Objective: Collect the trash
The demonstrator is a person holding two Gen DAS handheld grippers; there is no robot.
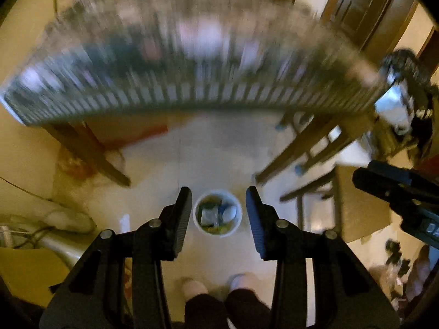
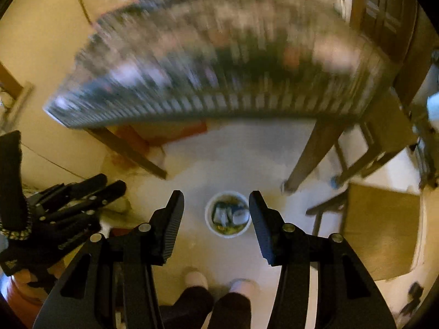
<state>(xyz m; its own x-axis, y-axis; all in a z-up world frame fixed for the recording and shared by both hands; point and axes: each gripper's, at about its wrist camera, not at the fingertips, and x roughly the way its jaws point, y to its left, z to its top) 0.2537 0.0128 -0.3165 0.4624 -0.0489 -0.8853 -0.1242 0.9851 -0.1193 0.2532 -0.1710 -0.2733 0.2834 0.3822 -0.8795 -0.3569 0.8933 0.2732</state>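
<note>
One white trash bin [image 1: 217, 212] stands upright on the floor, mouth upward, crumpled wrappers inside. Two grippers, left gripper [image 1: 218, 213] and right gripper [image 2: 216, 213], hang above it, fingers apart, empty.

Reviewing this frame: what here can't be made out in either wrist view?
- Table top, both views: motion blur smears whatever lies on it.
- Bin contents, both views: too small to identify.
- Right gripper, left view: cut off by the edge.
- Left gripper, right view: jaw gap unclear from the side.
</note>
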